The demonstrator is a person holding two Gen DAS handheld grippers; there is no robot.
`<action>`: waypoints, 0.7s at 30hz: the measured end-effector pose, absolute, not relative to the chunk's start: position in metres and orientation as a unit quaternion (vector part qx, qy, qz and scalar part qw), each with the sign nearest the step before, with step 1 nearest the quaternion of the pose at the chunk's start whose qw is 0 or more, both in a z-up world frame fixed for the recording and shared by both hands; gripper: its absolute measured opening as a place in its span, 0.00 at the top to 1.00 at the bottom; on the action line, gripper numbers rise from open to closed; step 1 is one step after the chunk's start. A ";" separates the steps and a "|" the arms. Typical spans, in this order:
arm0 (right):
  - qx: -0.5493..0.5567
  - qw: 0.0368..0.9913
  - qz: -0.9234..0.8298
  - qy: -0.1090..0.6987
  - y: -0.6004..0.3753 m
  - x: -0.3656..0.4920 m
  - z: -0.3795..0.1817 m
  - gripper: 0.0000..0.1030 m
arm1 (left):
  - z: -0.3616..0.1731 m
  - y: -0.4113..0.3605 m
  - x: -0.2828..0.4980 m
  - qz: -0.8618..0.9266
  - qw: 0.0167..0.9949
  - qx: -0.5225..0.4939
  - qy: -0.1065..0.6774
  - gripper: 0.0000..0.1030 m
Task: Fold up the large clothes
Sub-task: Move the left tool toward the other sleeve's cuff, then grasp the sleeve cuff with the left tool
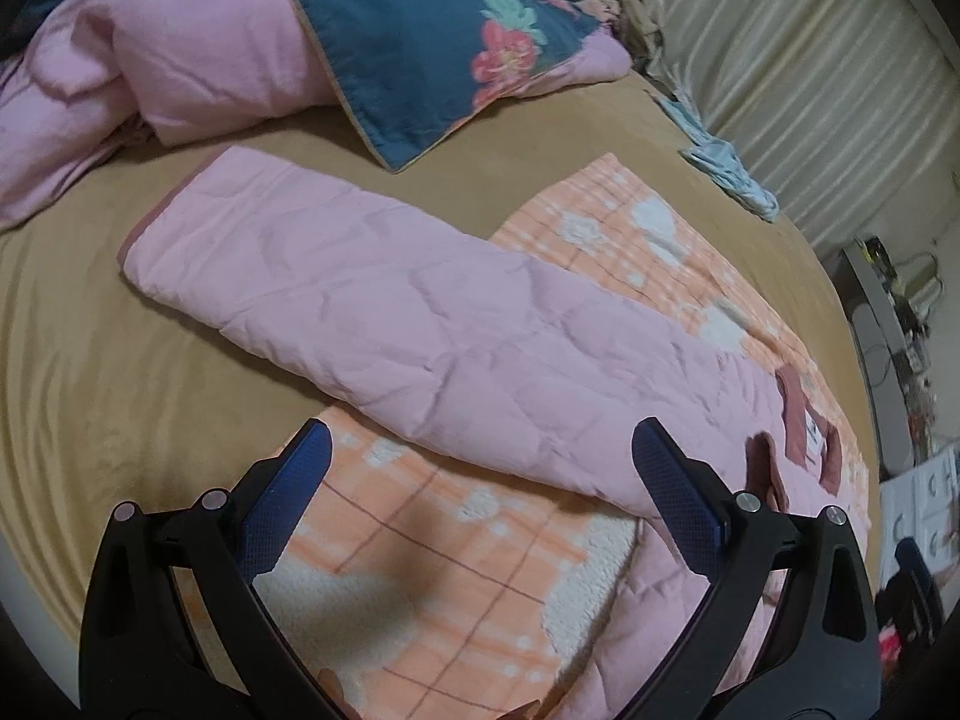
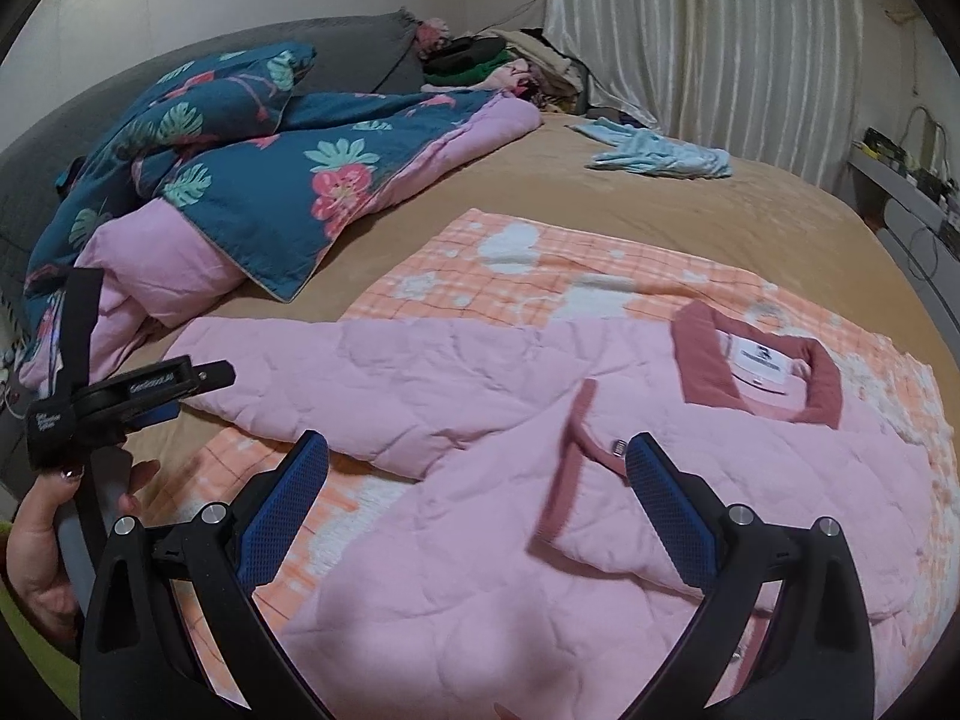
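Observation:
A pink quilted jacket [image 2: 492, 420] with a dark pink collar [image 2: 756, 372] lies flat on an orange checked blanket [image 2: 540, 276] on the bed. Its sleeve [image 1: 372, 312] stretches out to the left over the tan sheet. My left gripper [image 1: 480, 480] is open and empty, hovering over the blanket just before the sleeve. My right gripper [image 2: 480, 492] is open and empty above the jacket's front, near the dark pink placket edge [image 2: 570, 474]. The left gripper also shows in the right wrist view [image 2: 150, 396], held in a hand at the left.
A teal floral quilt with pink lining [image 2: 252, 180] is heaped at the bed's far left. A light blue garment [image 2: 660, 156] lies near white curtains [image 2: 720, 48]. A pile of clothes [image 2: 498, 60] sits at the bed's head. A cluttered shelf [image 2: 912, 180] stands right.

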State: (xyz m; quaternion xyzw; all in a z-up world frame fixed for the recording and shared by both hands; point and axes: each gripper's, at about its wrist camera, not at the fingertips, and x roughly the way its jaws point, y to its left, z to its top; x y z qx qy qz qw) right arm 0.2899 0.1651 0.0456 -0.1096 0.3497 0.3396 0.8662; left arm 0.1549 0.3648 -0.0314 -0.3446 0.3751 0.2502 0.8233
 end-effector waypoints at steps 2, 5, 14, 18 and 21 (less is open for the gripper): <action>-0.115 0.864 0.344 0.350 0.174 0.291 0.045 0.04 | -0.038 0.376 0.154 0.255 0.813 -0.366 0.375 0.09; -0.120 0.858 0.353 0.353 0.189 0.292 0.045 0.04 | -0.046 0.388 0.153 0.264 0.799 -0.389 0.374 0.09; -0.129 0.839 0.369 0.377 0.222 0.295 0.027 0.04 | -0.065 0.422 0.159 0.301 0.774 -0.396 0.392 0.09; -0.130 0.836 0.369 0.385 0.225 0.296 0.018 0.04 | -0.082 0.440 0.158 0.313 0.755 -0.424 0.391 0.09; -0.122 0.836 0.366 0.391 0.221 0.298 0.013 0.04 | -0.097 0.453 0.150 0.324 0.734 -0.460 0.381 0.09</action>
